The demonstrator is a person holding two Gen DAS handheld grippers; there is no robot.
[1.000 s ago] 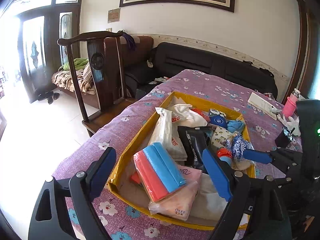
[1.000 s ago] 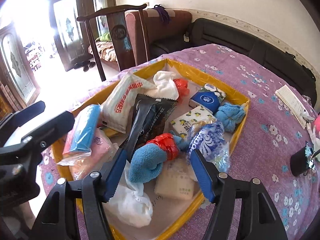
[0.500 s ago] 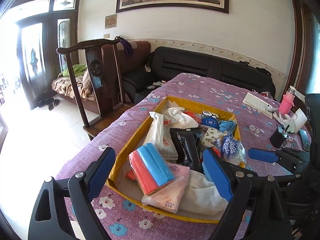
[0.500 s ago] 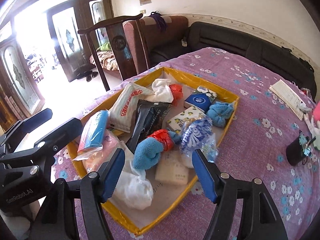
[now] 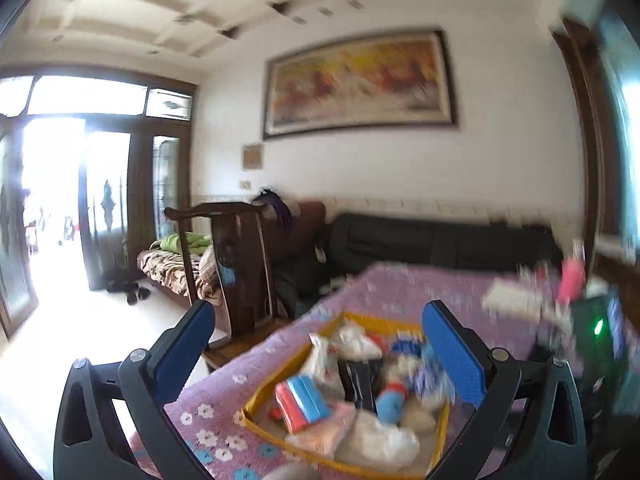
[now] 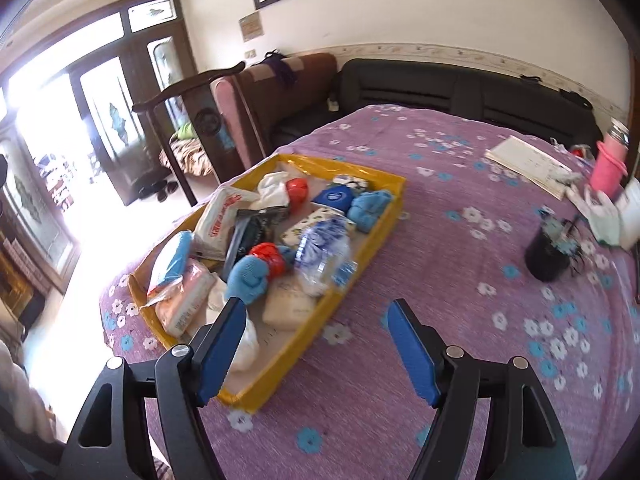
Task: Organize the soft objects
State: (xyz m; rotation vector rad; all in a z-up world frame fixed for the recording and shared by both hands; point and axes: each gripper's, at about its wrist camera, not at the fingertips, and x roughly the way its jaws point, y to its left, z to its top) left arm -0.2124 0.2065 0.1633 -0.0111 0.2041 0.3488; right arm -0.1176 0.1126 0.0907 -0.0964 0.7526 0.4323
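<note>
In the left wrist view we see our left gripper (image 5: 318, 334) spread wide and empty, raised above the purple flowered table (image 5: 404, 284). The yellow tray (image 5: 262, 390) of soft objects lies below, smeared by blur; only a red-and-blue pack (image 5: 302, 402) reads clearly. In the right wrist view our right gripper (image 6: 318, 346) also gapes wide, holding nothing. Its left finger (image 6: 220, 354) covers the tray's (image 6: 356, 242) near corner. A blue cloth (image 6: 248, 280) touches a red bundle (image 6: 270, 256) inside.

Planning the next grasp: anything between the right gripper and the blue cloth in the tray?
Nothing visible. The right gripper is open above the yellow tray, and the blue cloth lies on top, just beyond its left finger.
</note>
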